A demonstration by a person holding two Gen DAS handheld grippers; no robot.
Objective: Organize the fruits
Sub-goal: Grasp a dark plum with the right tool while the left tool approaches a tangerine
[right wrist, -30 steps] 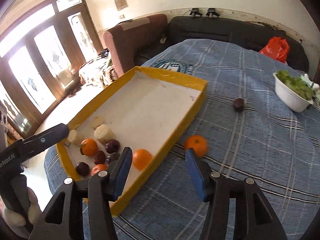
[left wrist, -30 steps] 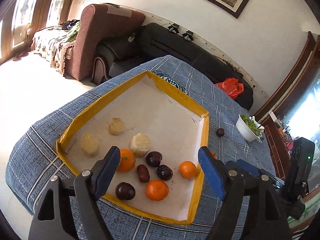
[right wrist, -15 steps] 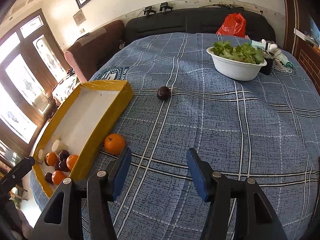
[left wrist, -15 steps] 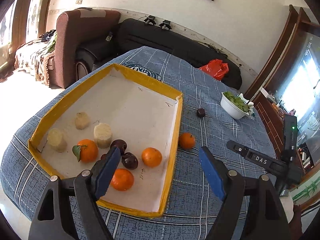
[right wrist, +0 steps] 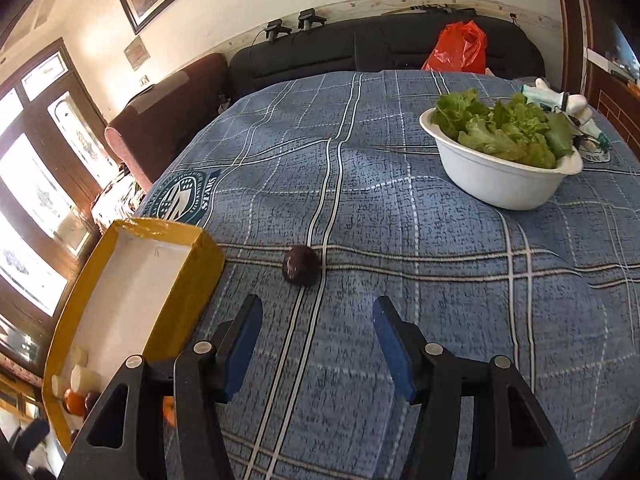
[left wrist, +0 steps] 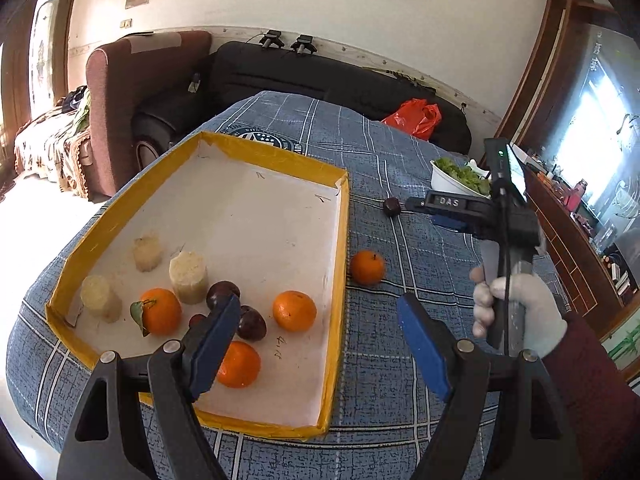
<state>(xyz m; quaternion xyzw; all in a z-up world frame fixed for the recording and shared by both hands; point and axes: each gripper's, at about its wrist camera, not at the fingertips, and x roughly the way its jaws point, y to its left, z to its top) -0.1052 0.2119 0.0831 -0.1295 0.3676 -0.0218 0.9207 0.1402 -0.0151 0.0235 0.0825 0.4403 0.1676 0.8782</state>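
A: Where is the loose plum (right wrist: pixel 301 265)?

B: On the blue checked cloth (right wrist: pixel 400 240), out in the open middle of the table, past the far right corner of the yellow tray (right wrist: pixel 132 304) and short of the white bowl of lettuce (right wrist: pixel 496 184). It is round, so no long axis to line up with

A: Which gripper is nearer?

B: The right gripper (right wrist: pixel 316 342). The plum lies straight ahead of it, a touch toward its left finger, jaws empty and parted wider than the fruit

A: And the left gripper (left wrist: pixel 320 344)?

B: Spread wide, holding nothing, tilted down over the tray's near right corner. An orange (left wrist: pixel 367 267) sits just outside the tray's right wall, ahead of it
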